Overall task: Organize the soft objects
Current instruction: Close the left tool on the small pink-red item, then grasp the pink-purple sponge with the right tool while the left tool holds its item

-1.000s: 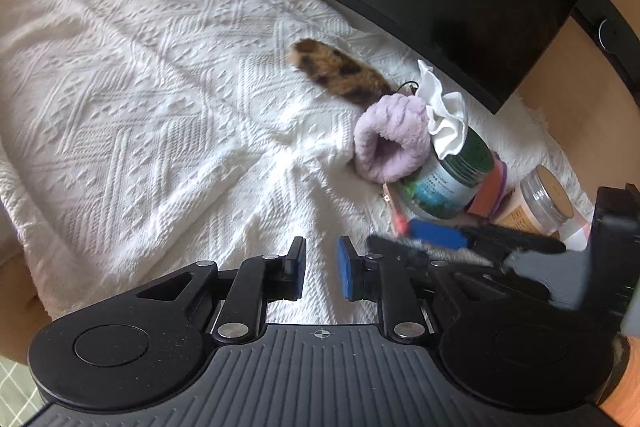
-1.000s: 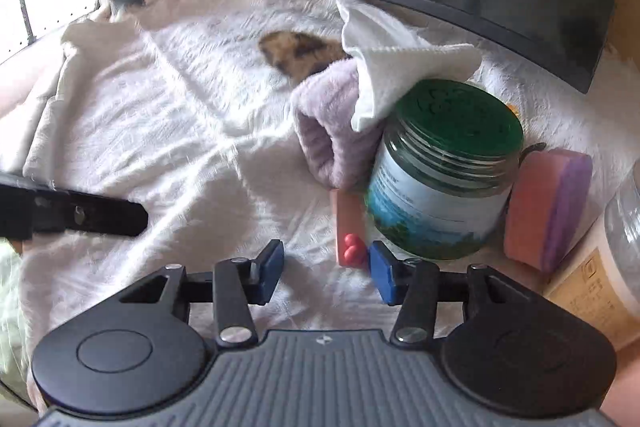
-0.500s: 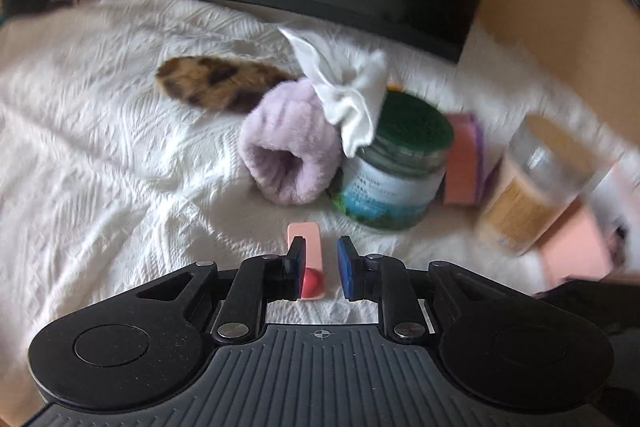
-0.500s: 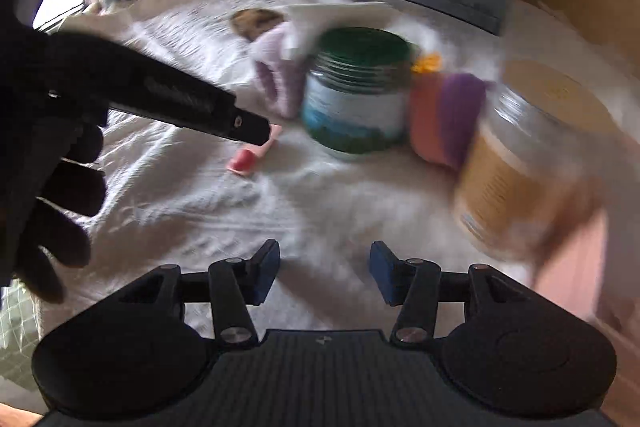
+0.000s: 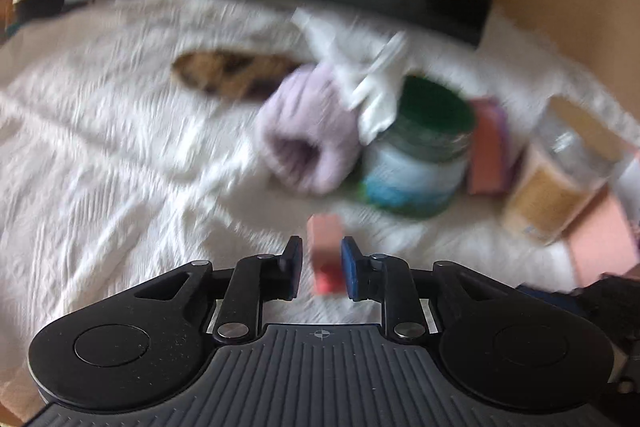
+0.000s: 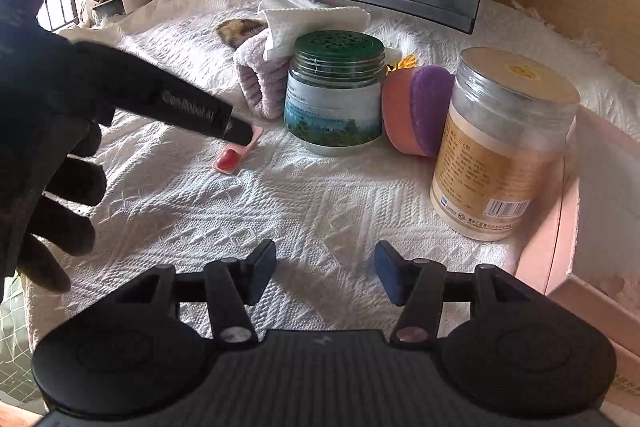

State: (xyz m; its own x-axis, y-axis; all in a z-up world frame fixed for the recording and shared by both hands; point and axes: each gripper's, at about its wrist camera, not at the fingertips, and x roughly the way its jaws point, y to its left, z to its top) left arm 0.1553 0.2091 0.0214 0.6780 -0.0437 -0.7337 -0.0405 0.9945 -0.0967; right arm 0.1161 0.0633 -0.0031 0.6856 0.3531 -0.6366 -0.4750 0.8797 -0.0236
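From the left wrist view, which was blurred, the left gripper (image 5: 320,263) stood with its jaws narrowly parted on either side of a small pink strip with a red end (image 5: 325,259); whether the pads touched it could not be told. At 12 o'clock of the gripper lay a lilac fluffy cuff (image 5: 308,135) on the white textured cloth (image 5: 100,167) covering the surface. A leopard-print fuzzy piece (image 5: 236,77) lay at 10 o'clock of the cuff. A white cloth (image 5: 368,83) draped over the cuff and a green-lidded jar (image 5: 416,155) just beside it at 3 o'clock. An orange and purple sponge (image 5: 490,147) stood on edge against the jar, with a tan-labelled jar (image 5: 560,179) further toward 3 o'clock.

From the right wrist view, the right gripper (image 6: 326,273) was released, jaws wide apart above bare cloth (image 6: 320,203). At 10 o'clock, a black-gloved hand (image 6: 44,131) held the left gripper, whose tip covered the far end of the pink strip (image 6: 234,155). The lilac cuff (image 6: 260,83) sat at 11 o'clock, touching the green-lidded jar (image 6: 336,95). The sponge (image 6: 418,109) leaned between both jars, and a pink box (image 6: 560,227) lay at 3 o'clock.
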